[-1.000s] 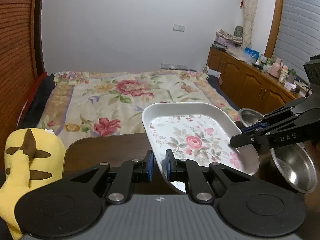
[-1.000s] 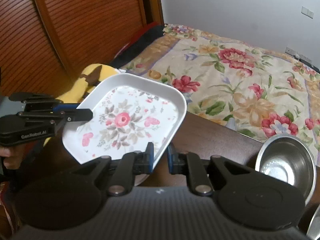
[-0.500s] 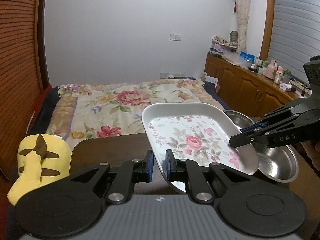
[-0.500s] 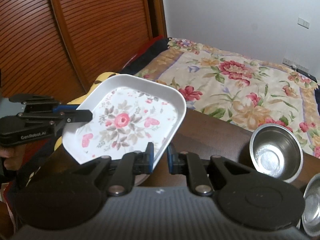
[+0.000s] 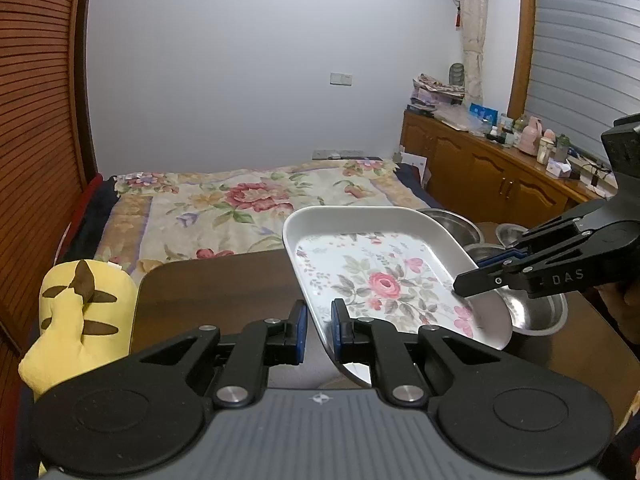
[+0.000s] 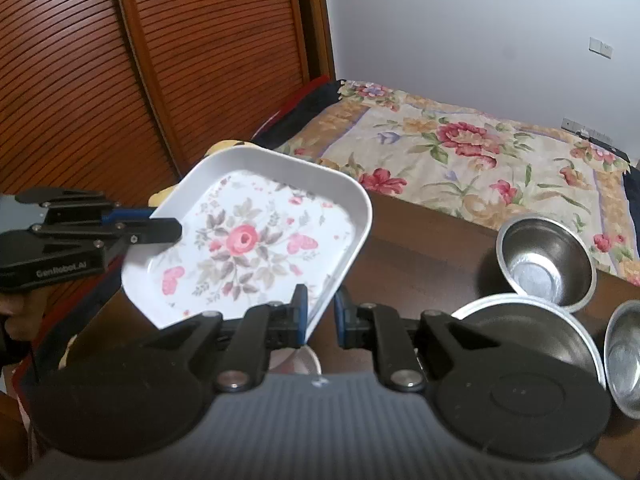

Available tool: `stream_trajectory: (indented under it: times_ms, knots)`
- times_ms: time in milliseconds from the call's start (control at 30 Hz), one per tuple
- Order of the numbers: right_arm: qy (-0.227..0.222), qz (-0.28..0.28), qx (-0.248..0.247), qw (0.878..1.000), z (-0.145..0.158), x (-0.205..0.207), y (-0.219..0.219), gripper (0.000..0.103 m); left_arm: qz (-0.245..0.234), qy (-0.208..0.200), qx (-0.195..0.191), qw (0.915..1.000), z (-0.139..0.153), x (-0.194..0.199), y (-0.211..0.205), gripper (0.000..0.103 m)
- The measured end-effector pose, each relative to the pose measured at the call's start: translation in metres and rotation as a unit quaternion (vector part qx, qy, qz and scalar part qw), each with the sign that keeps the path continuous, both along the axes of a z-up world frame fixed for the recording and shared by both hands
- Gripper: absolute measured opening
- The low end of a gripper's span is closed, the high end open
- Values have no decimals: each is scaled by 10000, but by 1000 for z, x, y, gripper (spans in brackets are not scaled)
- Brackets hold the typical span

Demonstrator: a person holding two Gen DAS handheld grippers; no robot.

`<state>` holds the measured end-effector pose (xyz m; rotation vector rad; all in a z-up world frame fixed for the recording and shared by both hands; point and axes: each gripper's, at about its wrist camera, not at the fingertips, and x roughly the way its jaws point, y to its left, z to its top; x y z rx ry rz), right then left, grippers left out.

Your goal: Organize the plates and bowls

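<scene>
Both grippers, L (image 5: 319, 330) + R (image 6: 321, 315), clamped on floral plate (image 5: 384, 280) rim, held tilted above dark wood table (image 5: 224, 284). Steel bowls (image 6: 546, 264) on table's R side. Bedroom: floral bedspread (image 5: 248, 208) behind, slatted wood doors (image 6: 160, 60).

Your left gripper (image 5: 319, 320) was clamped on the near rim of the floral plate (image 5: 384, 280), jaws nearly together with the rim pinched between the blue pads. Your right gripper (image 6: 320, 312) gripped the plate's opposite rim the same way, reaching in from the plate's far side. Both pointed downward toward the plate. Your fingers (image 6: 12, 312) showed behind the left gripper's handle.
</scene>
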<state>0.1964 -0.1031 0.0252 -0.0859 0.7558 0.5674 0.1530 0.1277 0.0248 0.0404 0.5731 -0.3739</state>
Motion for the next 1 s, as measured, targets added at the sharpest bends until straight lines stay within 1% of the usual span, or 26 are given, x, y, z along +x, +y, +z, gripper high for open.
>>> stream_trajectory:
  times_ms: [367, 867, 1000]
  knots:
    - [28, -28, 51, 10000, -10, -23, -6, 16, -66, 78, -3, 9999, -10, -22, -2, 13]
    - [191, 43, 44, 9998, -30, -45, -6, 16, -52, 359, -163, 9992, -41, -52, 3, 13]
    - [215, 64, 95, 9997, -35, -51, -7, 16, -39, 405, -128, 9991, -47, -60, 4, 13]
